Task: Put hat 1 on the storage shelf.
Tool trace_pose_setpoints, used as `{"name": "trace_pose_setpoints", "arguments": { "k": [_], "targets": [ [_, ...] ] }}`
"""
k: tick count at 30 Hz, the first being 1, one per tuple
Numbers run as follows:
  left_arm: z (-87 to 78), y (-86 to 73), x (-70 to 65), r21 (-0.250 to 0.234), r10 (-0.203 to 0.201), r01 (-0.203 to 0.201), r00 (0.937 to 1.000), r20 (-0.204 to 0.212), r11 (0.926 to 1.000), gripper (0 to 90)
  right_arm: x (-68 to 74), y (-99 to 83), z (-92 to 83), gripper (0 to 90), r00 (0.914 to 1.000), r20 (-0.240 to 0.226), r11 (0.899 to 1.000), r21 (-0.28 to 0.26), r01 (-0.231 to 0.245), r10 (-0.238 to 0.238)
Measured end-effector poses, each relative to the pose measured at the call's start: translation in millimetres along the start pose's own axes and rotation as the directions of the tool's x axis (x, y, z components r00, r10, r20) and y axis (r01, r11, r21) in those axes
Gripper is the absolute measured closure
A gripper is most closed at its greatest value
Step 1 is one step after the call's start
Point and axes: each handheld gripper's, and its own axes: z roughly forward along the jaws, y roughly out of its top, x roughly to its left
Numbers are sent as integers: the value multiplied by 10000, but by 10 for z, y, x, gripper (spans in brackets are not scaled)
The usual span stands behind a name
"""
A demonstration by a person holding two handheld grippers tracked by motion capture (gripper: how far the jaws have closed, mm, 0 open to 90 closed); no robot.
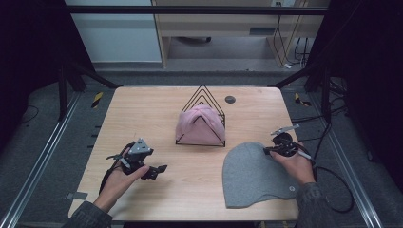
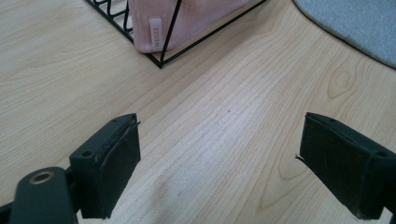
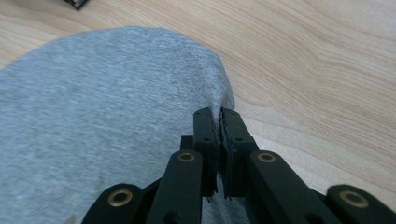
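High view: right gripper fingers pinching grey beanie edge; left gripper fingers spread; pink-beanie rack between.

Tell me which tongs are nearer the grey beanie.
Right. The right tongs are shut on the grey beanie at its edge; the left tongs sit open across the table, apart from it.

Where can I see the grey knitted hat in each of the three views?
High view: the grey knitted hat lies flat at lower right, its far edge under the right gripper.
Left gripper view: its edge fills the top right corner.
Right gripper view: it covers the left half, pinched at its edge by the jaws.
Shared landmark: the black wire rack holding a pink hat.
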Motion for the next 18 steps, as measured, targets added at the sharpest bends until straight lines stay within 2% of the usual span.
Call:
{"name": "trace_pose_setpoints", "arguments": {
  "k": [6,8,9,10,11,15,18],
  "targets": [
    [17,12,-17,17,94,-94,9999,83,10000,117,75,-8,-192,867,9993,-358,9988,-494,72,-90],
    [22,14,-23,18,106,-106,9999,120,9999,117,147,-4,-292,868,9986,-480,9965,-819,184,-224],
    [31,16,-37,56,139,-140,9998,147,9999,117,187,1,-347,868,9979,-484,9937,-1048,388,-440],
    [31,16,-37,56,139,-140,9998,147,9999,117,187,1,-347,868,9979,-484,9937,-1048,388,-440],
    [46,15,-49,102,177,-179,9997,181,9998,117,288,15,-476,868,9953,-609,9871,-1458,657,-752],
    [62,7,-57,178,227,-230,9995,218,9996,117,480,56,-719,868,9888,-671,9683,-2217,1155,-1333],
    [53,7,-54,135,250,-252,9995,182,9996,117,592,100,-857,869,9834,-652,9545,-2592,1473,-1694]
  ]
}}
